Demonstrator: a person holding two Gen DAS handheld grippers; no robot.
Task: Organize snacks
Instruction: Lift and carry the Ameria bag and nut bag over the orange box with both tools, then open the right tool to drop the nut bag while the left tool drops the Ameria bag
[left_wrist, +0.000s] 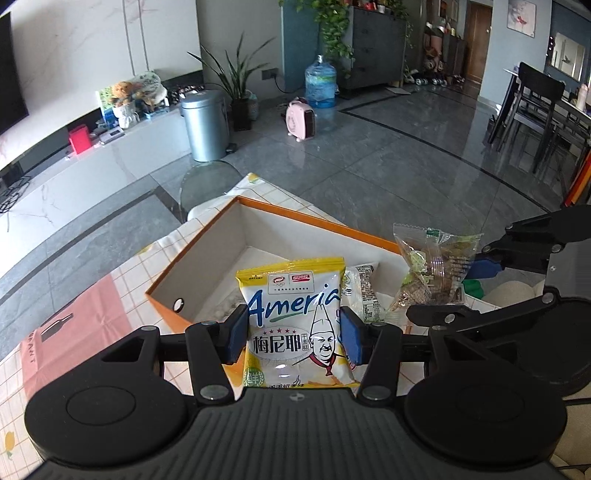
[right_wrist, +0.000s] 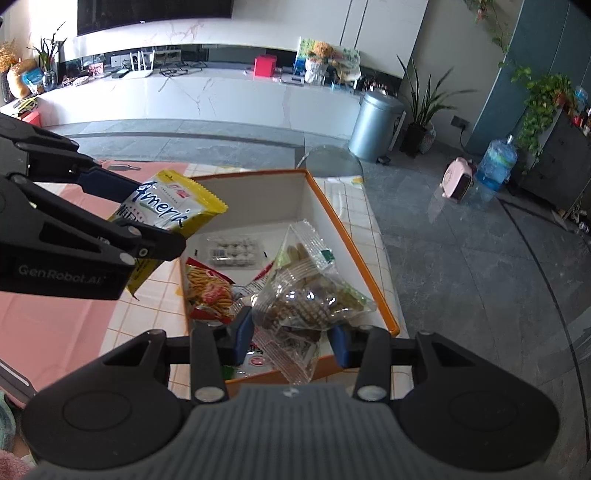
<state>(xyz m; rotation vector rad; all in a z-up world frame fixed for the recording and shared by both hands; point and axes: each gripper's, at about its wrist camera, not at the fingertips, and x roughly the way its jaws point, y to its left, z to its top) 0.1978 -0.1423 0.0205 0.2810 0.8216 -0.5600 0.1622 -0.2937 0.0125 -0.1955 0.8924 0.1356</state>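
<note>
Both claws are gripping: left gripper (left_wrist: 293, 341) squeezing the yellow foil snack bag (left_wrist: 295, 325) bottom centre, right gripper (right_wrist: 291, 334) pinching the clear plastic cookie packet (right_wrist: 306, 295). Orange-rimmed cardboard box (right_wrist: 351, 236) is sitting mid-frame; I'd be lowering before releasing.

Left hand-held gripper (left_wrist: 293, 338) at lower centre, pads clamped inward; right hand-held gripper (right_wrist: 291, 334) likewise, both level.

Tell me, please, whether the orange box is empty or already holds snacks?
Already holds some: the orange box is lidless, with a red snack bag and a clear tray pack lying on its floor.
</note>
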